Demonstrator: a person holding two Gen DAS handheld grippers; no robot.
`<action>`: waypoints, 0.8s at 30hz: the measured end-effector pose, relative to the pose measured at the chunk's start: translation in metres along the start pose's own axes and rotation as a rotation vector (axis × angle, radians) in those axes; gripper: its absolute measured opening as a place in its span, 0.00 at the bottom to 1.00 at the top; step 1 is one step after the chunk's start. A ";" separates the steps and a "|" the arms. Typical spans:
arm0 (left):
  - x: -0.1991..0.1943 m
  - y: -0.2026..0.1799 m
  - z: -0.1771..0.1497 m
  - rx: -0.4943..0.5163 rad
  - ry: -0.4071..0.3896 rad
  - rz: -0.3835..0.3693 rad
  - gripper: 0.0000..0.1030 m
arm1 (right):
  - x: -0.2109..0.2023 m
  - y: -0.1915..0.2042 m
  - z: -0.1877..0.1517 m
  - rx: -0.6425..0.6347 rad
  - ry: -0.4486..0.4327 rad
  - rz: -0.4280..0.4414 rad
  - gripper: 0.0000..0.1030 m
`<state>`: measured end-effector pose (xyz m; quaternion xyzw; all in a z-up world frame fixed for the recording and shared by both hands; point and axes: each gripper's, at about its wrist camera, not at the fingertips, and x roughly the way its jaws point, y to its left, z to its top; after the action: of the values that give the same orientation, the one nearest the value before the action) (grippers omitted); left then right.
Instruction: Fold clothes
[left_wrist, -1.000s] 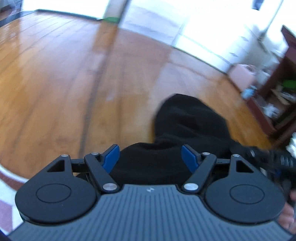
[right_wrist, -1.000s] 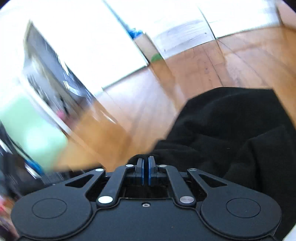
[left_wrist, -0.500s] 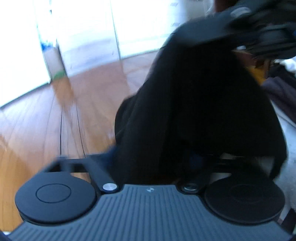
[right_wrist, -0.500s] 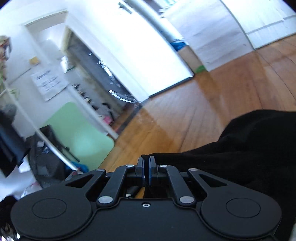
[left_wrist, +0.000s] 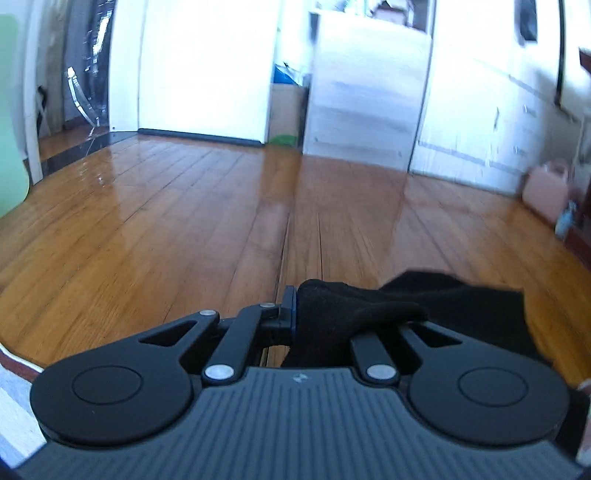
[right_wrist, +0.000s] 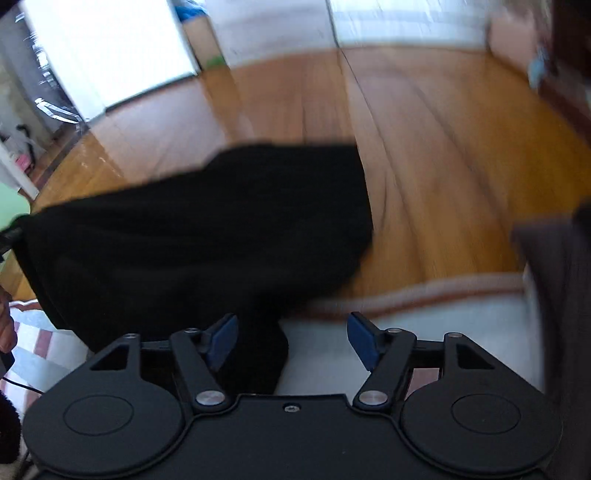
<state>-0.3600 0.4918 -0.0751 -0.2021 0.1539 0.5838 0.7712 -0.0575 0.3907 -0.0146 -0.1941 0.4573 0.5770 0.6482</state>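
In the left wrist view, the left gripper (left_wrist: 295, 314) is seen at the lower centre of the frame, clamped tight on a bunched fold of the black garment (left_wrist: 354, 314); only its left blue pad (left_wrist: 290, 308) is visible, the other being buried under the cloth. The rest of the fabric trails to the lower right of that frame, over the wooden floor (left_wrist: 184, 221), which fills the middle of the picture.

In the right wrist view, the garment (right_wrist: 203, 229) is spread as a dark mass across the left and centre, hanging or draped above the floor boards (right_wrist: 443, 166) and a pale rug (right_wrist: 406, 332) at the lower right. The right gripper (right_wrist: 291, 338) is shown at the bottom centre with its jaws opening; a strip of black cloth lies against the left pad (right_wrist: 221, 339), but it is not pinched.

No neat fold can be made out; the cloth appears rumpled and partly lifted. It is judged that the folding is at an early or middle stage: one edge is held, the other is being let go, and flattening and further folds are left to be done
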 end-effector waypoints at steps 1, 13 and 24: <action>-0.001 0.001 0.002 -0.013 -0.013 -0.003 0.04 | 0.008 -0.001 0.000 0.027 0.048 0.012 0.69; -0.034 0.070 0.013 -0.114 -0.105 0.054 0.04 | 0.064 0.061 -0.032 -0.161 0.286 0.188 0.69; -0.039 0.189 -0.010 -0.511 0.135 0.390 0.04 | 0.076 0.124 -0.059 -0.470 0.062 0.176 0.69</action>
<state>-0.5521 0.4991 -0.0903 -0.3942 0.0889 0.7256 0.5571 -0.2004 0.4202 -0.0719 -0.3166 0.3452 0.7155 0.5183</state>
